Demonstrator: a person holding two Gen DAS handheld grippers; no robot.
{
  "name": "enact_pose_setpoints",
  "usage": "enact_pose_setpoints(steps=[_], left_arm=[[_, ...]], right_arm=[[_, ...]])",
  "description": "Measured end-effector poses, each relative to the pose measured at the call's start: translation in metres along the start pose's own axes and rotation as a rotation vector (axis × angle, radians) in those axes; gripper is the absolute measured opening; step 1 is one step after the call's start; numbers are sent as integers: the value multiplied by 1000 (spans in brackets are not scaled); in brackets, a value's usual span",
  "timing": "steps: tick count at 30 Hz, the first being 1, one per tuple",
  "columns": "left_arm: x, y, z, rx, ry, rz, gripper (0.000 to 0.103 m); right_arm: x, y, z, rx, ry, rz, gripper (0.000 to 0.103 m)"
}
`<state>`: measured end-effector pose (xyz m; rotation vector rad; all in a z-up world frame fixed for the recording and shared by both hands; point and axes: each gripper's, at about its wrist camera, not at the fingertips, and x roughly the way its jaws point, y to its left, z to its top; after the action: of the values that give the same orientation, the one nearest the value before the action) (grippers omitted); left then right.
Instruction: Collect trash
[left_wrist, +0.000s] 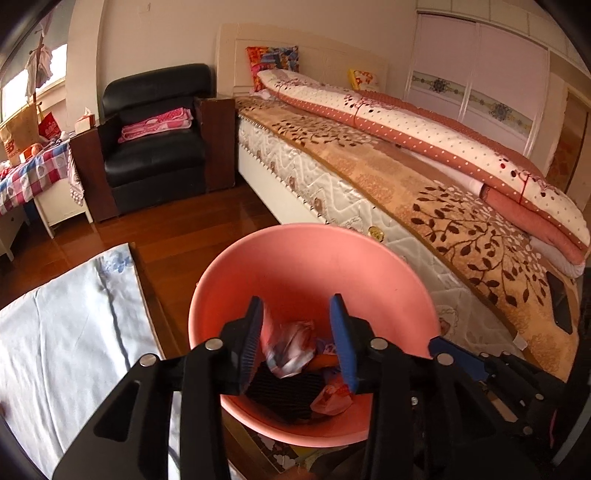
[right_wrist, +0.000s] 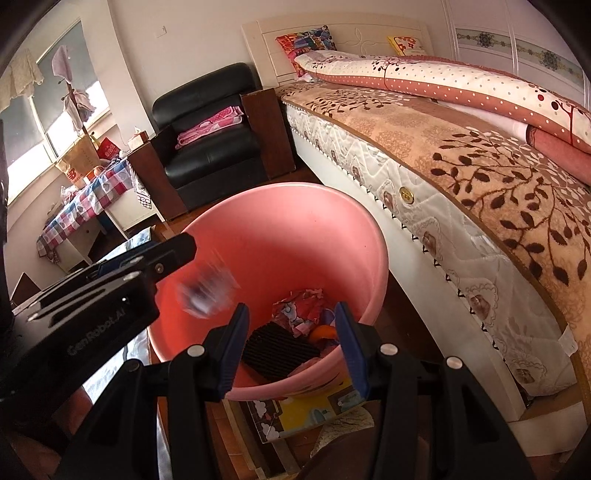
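- Your left gripper (left_wrist: 297, 343) hangs over the pink bin (left_wrist: 314, 266), jaws open and holding nothing.
- A crumpled wrapper (left_wrist: 290, 350) shows blurred between them, above the trash in the bin.
- Your right gripper (right_wrist: 291, 347) also has its jaws open and empty, just above the bin's near rim.
- The bin stands on the wooden floor (left_wrist: 184, 236) beside the bed (left_wrist: 424, 192).
- A black armchair (left_wrist: 159, 147) sits beyond.

sunlit bedroom: bed (left_wrist: 424, 177), black armchair (left_wrist: 159, 147), wooden floor (left_wrist: 177, 236)

"GenRobot.AI" on left gripper (right_wrist: 173, 254) body
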<state>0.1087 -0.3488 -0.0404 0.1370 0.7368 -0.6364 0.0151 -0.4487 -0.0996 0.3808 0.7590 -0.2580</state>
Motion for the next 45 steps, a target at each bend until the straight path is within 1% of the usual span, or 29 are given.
enact_pose_setpoints(steps=[4, 8, 16, 18, 20, 26, 34, 45], left_arm=[[-6, -6, 2, 23, -20, 4, 38], [-17, -10, 2, 37, -47, 34, 38], [-48, -6, -1, 11, -87, 74, 38], [-56, -2, -3, -1, -91, 81, 38], [-62, 1, -6, -8, -96, 86, 38], [-82, 11, -14, -24, -118, 106, 38], [-94, 20, -19, -42, -123, 112, 38], [-101, 26, -22, -47, -127, 109, 38]], right_arm=[[0, 1, -1, -3, -1, 2, 48], [-5, 2, -1, -3, -13, 4, 48], [-31, 11, -8, -34, -71, -27, 48], [-39, 14, -11, -30, -88, -29, 48], [-45, 17, -12, -27, -102, -28, 51], [-59, 31, -14, -47, -123, -16, 51], [-69, 46, -19, -70, -128, -13, 51], [-71, 50, -19, -85, -129, -19, 51]])
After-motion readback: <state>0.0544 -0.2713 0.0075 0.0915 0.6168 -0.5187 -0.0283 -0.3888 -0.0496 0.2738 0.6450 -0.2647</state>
